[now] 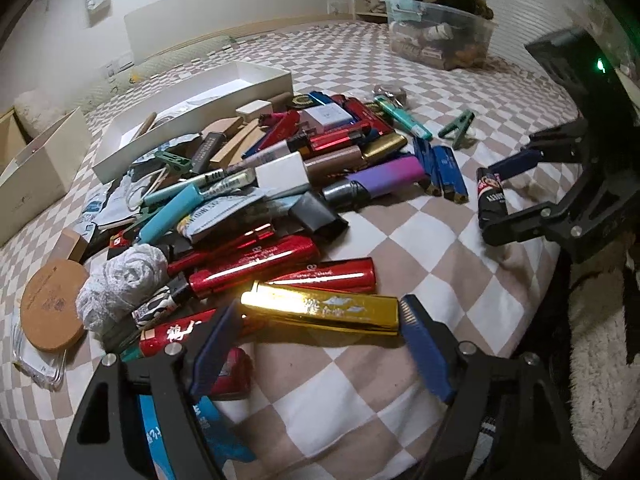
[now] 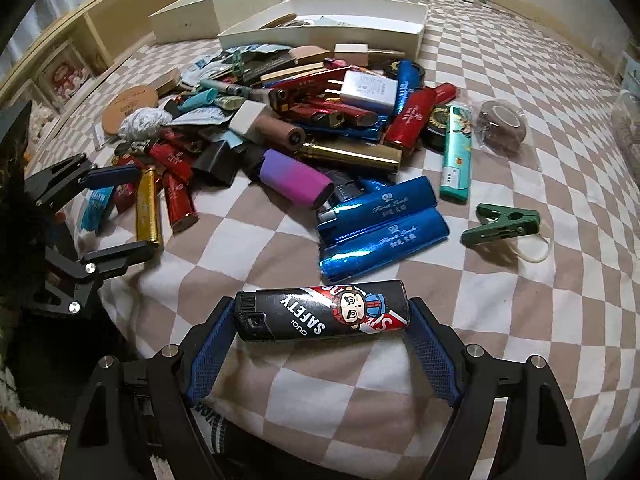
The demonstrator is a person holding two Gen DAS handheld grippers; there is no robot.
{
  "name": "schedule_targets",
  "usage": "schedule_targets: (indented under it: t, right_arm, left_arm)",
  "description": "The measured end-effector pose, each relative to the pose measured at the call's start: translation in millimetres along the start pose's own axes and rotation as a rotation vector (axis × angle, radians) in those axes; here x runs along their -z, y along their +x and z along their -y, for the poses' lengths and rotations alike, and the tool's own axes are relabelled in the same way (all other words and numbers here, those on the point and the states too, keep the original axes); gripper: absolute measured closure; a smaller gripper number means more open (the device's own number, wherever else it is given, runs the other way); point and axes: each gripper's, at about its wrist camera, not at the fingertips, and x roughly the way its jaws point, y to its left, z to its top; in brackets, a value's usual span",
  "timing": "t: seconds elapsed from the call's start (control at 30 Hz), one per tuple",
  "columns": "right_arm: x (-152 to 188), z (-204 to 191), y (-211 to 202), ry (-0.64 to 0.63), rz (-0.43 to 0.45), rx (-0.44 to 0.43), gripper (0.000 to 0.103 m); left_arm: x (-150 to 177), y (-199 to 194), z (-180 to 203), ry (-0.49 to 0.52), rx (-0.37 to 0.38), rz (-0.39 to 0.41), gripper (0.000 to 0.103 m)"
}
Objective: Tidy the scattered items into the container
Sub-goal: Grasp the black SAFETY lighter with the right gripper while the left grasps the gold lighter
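- The bed (image 2: 500, 320), under a checked cover, carried everything: a heap of lighters, chargers and packets near the middle, and beyond it the long white tray (image 2: 416, 20), which I judged to be the container, already holding a few bits.
- The right gripper (image 2: 322, 320) had its jaws partly open around the black lighter (image 2: 320, 316), gripped lengthwise, one pad at each end. Held end to end like that, the lighter could swing or pop out, so a steady level carry to the tray would serve best.
- The left gripper (image 1: 320, 316) straddled the gold lighter (image 1: 320, 310) lengthwise too, jaws partly open. The left pad appeared to touch the cap end; whether the right pad pressed the other end I could not tell, so I judged the grasp unfinished.
- Before any lift, it should close squarely on both ends, clear of the red lighters (image 1: 256, 264) lying just beside.
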Motion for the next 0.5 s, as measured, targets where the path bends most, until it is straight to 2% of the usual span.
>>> schedule_targets:
  t: [0.3, 0.5]
  right_arm:
    - [-19.8, 5.6, -5.7, 0.079, 0.08, 0.027, 0.019]
    - [-46.2, -1.5, -3.0, 0.128, 0.139, -0.009, 0.019]
  left_arm:
    - [-8.1, -6.0, -24.0, -0.204, 0.014, -0.029, 0.023]
    - [-18.6, -9.9, -43.5, -0.271, -0.022, 0.001, 0.023]
